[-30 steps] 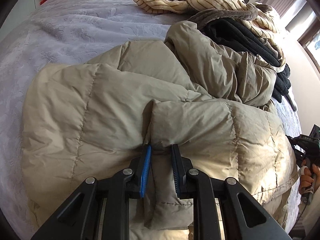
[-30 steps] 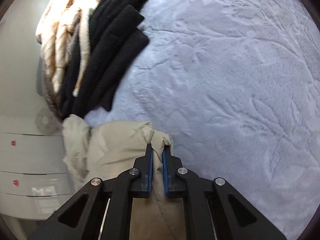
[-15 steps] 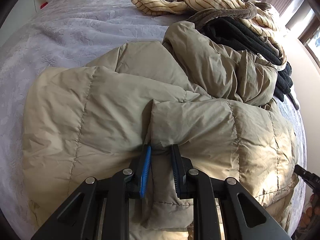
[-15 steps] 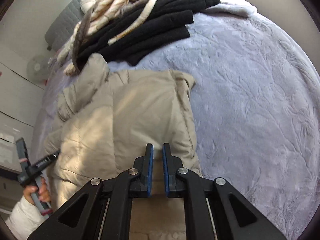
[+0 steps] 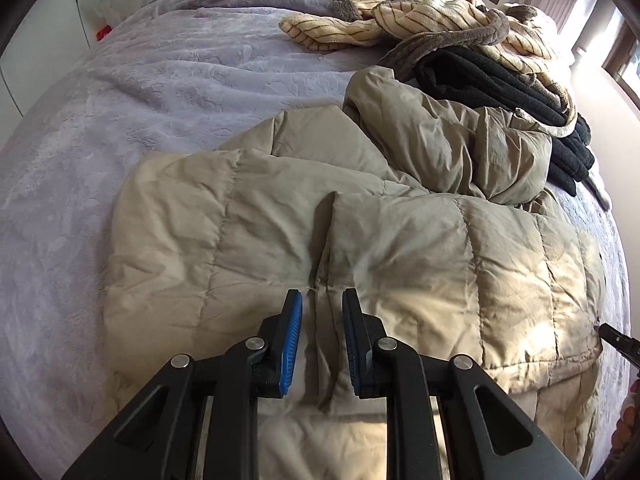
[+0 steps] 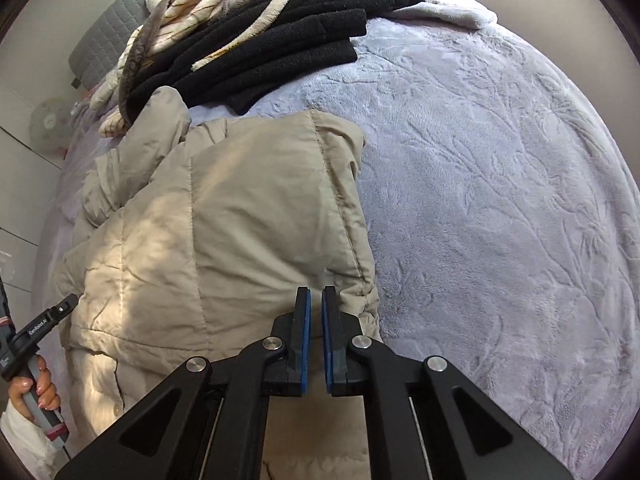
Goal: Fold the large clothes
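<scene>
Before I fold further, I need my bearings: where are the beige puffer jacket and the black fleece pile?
beige puffer jacket (image 5: 400, 248): left wrist view, quilted top panel.
black fleece pile (image 6: 304, 44): right wrist view, middle folded layers.

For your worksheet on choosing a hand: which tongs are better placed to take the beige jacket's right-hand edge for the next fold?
Right. The right tongs hang directly over the beige jacket at that edge, beside the bare purple blanket; the left tongs sit mid-jacket.

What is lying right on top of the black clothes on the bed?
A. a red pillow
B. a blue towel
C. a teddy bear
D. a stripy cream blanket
D: a cream striped blanket is draped over the stack of black clothes, behind the puffy beige jacket.
</scene>
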Available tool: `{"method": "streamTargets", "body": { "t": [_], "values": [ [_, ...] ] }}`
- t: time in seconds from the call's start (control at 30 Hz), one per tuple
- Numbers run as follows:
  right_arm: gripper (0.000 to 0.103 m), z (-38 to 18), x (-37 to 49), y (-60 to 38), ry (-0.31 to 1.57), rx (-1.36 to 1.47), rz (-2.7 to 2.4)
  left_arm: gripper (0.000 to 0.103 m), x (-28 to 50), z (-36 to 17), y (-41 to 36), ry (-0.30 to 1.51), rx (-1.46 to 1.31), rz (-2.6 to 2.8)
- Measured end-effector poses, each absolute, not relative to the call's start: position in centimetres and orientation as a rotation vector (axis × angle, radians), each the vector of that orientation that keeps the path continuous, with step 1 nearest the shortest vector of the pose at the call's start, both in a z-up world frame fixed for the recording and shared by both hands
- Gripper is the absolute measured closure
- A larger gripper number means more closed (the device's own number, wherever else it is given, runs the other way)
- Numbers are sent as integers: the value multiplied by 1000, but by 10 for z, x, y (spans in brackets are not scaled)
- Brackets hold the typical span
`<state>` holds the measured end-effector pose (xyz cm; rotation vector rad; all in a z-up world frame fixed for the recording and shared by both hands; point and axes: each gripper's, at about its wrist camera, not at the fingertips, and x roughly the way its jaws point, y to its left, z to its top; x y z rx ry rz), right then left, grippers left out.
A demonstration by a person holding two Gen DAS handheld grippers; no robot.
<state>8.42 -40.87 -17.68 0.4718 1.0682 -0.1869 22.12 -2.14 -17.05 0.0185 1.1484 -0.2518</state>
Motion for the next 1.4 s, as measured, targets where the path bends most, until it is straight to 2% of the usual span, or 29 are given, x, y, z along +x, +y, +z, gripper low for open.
{"method": "streamTargets", "body": {
  "t": [0.3, 0.37, 0.43, 0.5, 0.6, 0.7, 0.77, 0.8, 0.83, 0.87, 0.9, 1.17, 1.23, 1.4],
  "values": [
    [95, -163, 50, -385, 1130, 504, -148, 81, 177, -154, -21, 1206, 58, -234],
    [90, -159, 45, -380, 1135, 490, -143, 81, 168, -152, -22, 1218, 55, -229],
    [77, -152, 40, -375, 1133, 484, -141, 81, 159, -150, -23, 1232, 47, -223],
    [72, -146, 36, -370, 1132, 474, -141, 81, 150, -146, -23, 1247, 44, -214],
    [71, -137, 30, -363, 1137, 465, -133, 81, 136, -139, -21, 1259, 46, -202],
    [57, -128, 23, -354, 1138, 444, -122, 81, 124, -131, -17, 1270, 43, -198],
    [56, -122, 20, -347, 1138, 422, -108, 81, 116, -127, -14, 1276, 42, -199],
    [55, -119, 18, -344, 1140, 413, -103, 78, 113, -125, -12, 1275, 43, -193],
    [54, -117, 16, -342, 1142, 409, -98, 66, 109, -123, -10, 1278, 43, -186],
    [52, -115, 15, -340, 1143, 407, -92, 23, 105, -121, -8, 1279, 42, -175],
    [47, -112, 13, -337, 1142, 406, -88, 7, 100, -115, -5, 1258, 36, -160],
    [39, -99, 0, -325, 1145, 405, -69, 6, 72, -92, 5, 1243, 38, -119],
    [19, -95, -4, -323, 1128, 403, -60, 6, 65, -90, 7, 1241, 39, -106],
    [16, -87, -14, -310, 1113, 359, -70, 0, 46, -87, 16, 1235, 36, -99]
  ]
}}
